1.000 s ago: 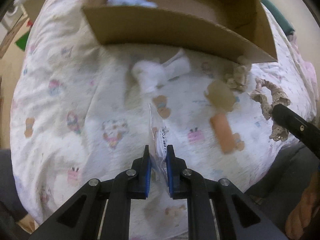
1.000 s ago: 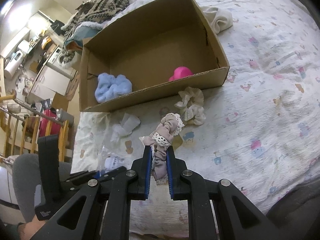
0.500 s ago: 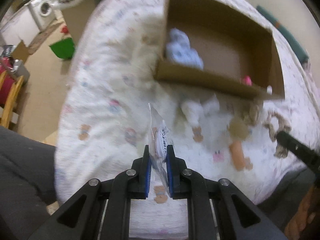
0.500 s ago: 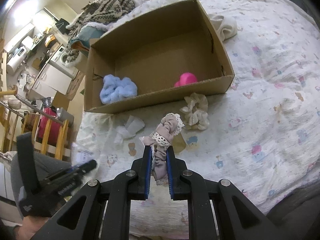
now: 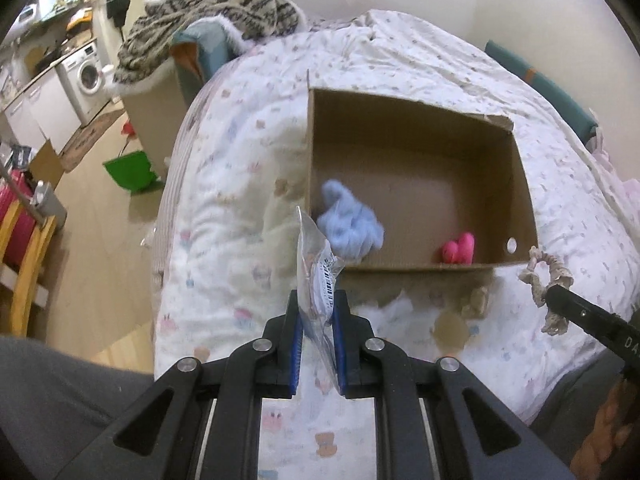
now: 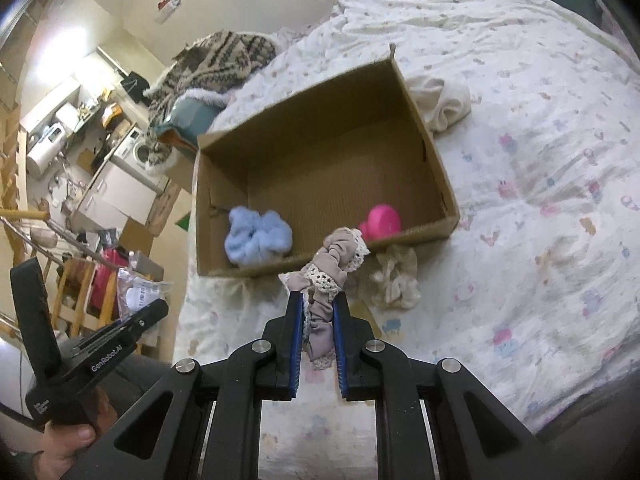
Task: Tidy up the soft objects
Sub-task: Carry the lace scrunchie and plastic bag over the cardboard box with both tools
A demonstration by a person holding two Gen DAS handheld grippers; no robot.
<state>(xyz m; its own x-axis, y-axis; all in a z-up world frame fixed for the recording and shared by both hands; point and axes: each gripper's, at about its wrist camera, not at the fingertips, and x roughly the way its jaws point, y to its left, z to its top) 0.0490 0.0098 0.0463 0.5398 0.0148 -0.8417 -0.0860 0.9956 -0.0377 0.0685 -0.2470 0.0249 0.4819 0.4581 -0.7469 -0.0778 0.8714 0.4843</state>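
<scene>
both grippers [image 5: 316, 300] [image 6: 316, 302] lifted – clamping packet [image 5: 318, 276], scrunchie [image 6: 332, 276] – box [image 6: 424, 136] holds blue, pink items.

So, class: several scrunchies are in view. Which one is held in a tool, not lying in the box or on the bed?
The mauve lace-trimmed scrunchie, clamped in the right tool. The blue scrunchie lies in the box; the cream scrunchie lies on the bed.
</scene>
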